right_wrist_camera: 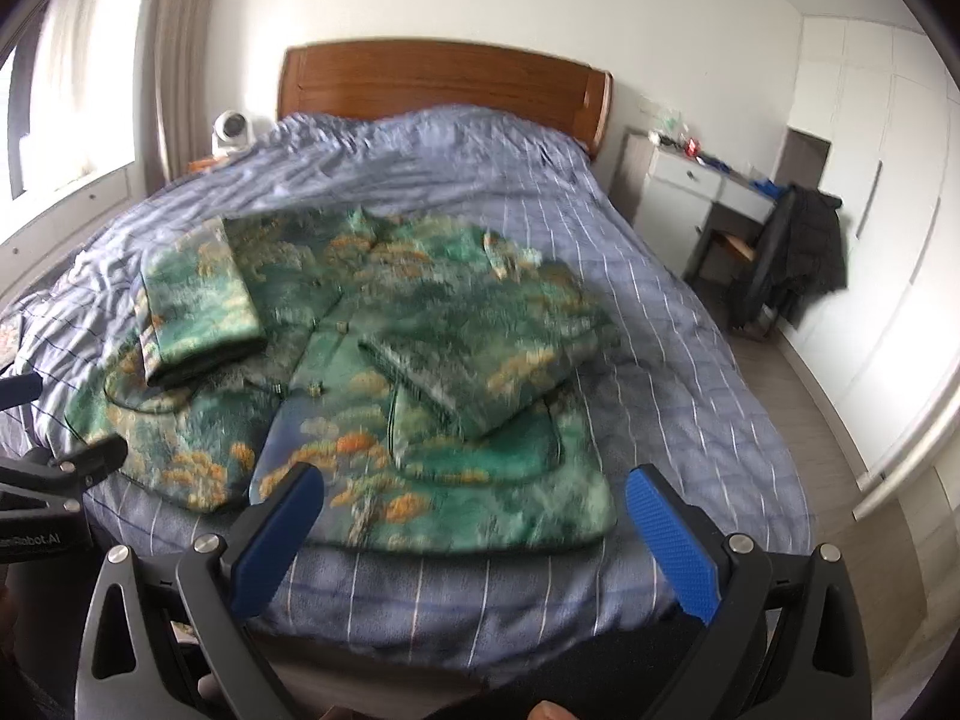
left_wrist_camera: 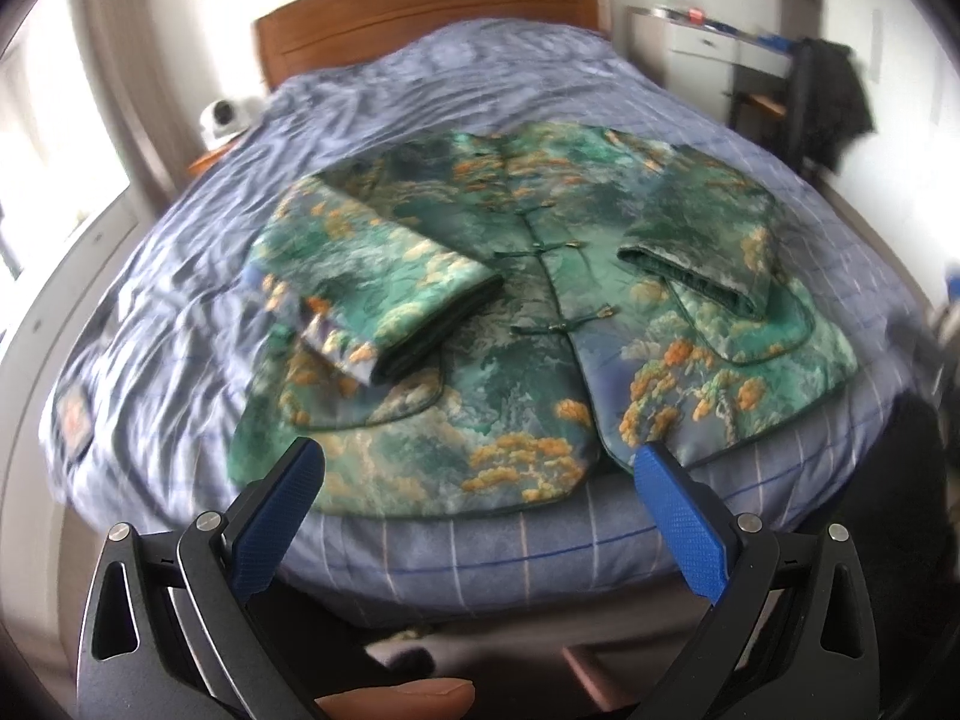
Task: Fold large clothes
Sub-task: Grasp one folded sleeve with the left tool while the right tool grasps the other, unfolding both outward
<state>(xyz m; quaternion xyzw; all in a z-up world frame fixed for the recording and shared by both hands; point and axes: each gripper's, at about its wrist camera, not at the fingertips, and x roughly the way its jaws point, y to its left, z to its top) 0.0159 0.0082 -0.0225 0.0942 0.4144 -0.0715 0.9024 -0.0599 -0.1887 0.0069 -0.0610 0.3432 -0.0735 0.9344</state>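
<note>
A: Jacket (left_wrist_camera: 528, 324) position?
B: Flat on bed (left_wrist_camera: 480, 546), front up, both sleeves folded inward; hem near the foot edge.
A: Jaws?
B: Left gripper (left_wrist_camera: 480, 468) and right gripper (right_wrist_camera: 474, 486) spread wide, empty, short of hem. Bare bedding all around.

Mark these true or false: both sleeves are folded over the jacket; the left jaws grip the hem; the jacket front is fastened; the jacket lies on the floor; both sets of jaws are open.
1. Both sleeves are folded over the jacket. True: the sleeve and the other sleeve lie across its front.
2. The left gripper grips the hem. False: its jaws are open and hold nothing.
3. The front is fastened. True.
4. The jacket lies on the floor. False: it lies on the bed.
5. Both sets of jaws are open. True, the right gripper too.
</note>
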